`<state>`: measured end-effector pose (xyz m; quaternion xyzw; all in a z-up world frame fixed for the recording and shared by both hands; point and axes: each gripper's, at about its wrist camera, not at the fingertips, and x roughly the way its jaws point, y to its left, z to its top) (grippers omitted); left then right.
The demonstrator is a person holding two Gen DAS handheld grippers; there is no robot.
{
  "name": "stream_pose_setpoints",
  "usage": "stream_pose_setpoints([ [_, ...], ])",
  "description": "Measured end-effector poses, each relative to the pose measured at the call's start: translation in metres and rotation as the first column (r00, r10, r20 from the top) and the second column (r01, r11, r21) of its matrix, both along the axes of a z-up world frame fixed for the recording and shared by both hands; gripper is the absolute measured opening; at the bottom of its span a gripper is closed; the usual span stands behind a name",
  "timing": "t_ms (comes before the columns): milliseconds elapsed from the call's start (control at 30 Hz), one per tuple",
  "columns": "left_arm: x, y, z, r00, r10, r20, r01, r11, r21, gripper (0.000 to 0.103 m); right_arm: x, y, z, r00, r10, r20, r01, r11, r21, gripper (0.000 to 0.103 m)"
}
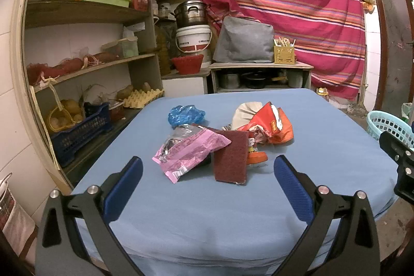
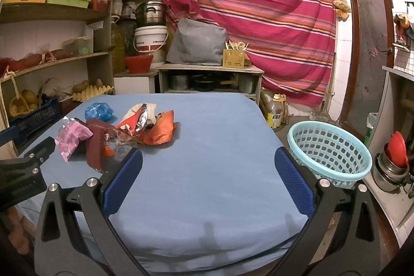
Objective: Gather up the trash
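Note:
A heap of trash lies on the blue-covered table (image 1: 207, 211): a pink wrapper (image 1: 189, 151), a maroon scouring pad (image 1: 231, 159), an orange foil bag (image 1: 271, 126), a blue plastic bag (image 1: 186, 115) and a white paper piece (image 1: 245, 111). My left gripper (image 1: 208, 167) is open and empty, just short of the pad and wrapper. My right gripper (image 2: 208, 159) is open and empty over bare cloth, right of the heap (image 2: 145, 128). A light-blue basket (image 2: 328, 151) stands off the table's right side, by my right finger (image 2: 292, 180).
Shelves (image 1: 85, 64) with crates, egg trays and produce stand at the left. A low cabinet (image 1: 261, 76) with pots, a grey bag and a bucket stands behind the table. A striped red cloth (image 1: 284, 4) hangs at the back. A counter with metal pots (image 2: 390, 167) is at the right.

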<state>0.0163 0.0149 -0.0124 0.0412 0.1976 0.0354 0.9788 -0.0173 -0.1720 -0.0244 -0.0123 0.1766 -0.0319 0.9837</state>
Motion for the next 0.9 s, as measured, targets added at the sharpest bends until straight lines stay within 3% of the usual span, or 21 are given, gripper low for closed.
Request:
stream_pose_setpoints([
  [900, 0.0001, -0.0001, 0.0002, 1.000, -0.001, 0.000, 0.001, 1.000, 0.000, 0.099, 0.0007, -0.0002, -0.0007, 1.000, -0.001, 0.009, 0.001, 1.000, -0.002, 0.099],
])
